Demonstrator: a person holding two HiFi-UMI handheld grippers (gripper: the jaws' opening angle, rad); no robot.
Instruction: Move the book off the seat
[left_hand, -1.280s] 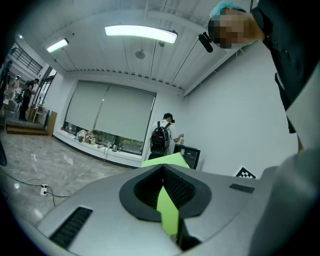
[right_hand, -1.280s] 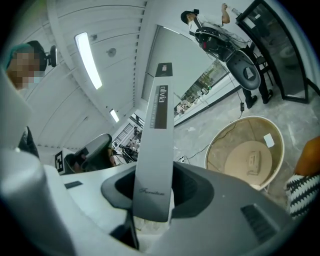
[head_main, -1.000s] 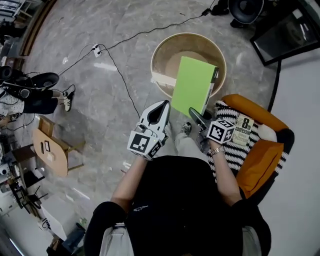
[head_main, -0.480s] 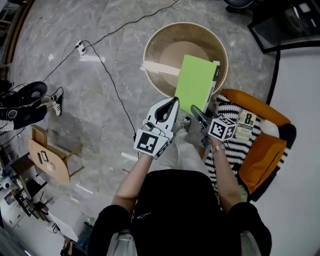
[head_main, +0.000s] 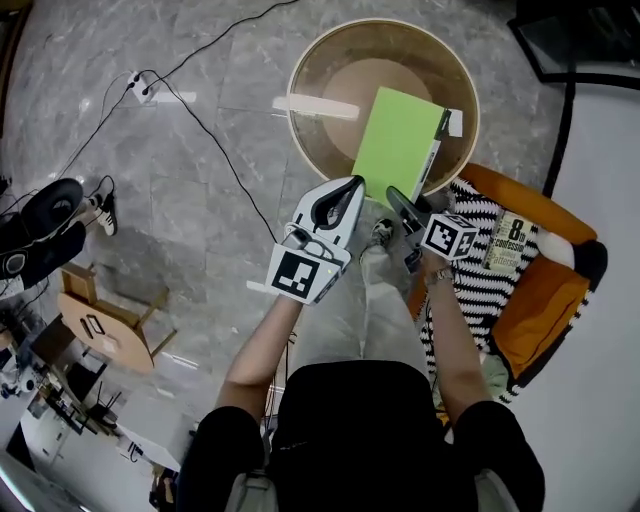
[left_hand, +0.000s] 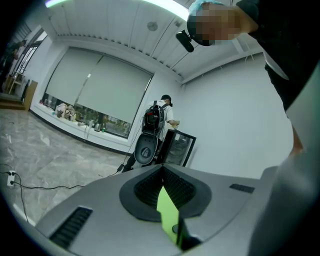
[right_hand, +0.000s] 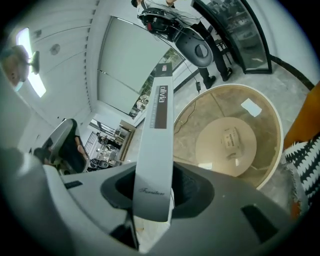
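Over the grey marble floor (head_main: 200, 200) we have the green book (head_main: 398, 140) held above the round wooden table (head_main: 310, 70), clear of the orange seat (head_main: 540, 310). Our right gripper (head_main: 400, 205) clamps its white spine, and our left gripper (head_main: 350, 188) pinches a sliver of its green cover.

Grey marble floor (head_main: 200, 190) carries a big round tub (head_main: 292, 110), black cables (head_main: 228, 168) snaking from a white plug block (head_main: 139, 86), a small wooden table (head_main: 100, 320) far left, and the orange armchair (head_main: 520, 205) right.
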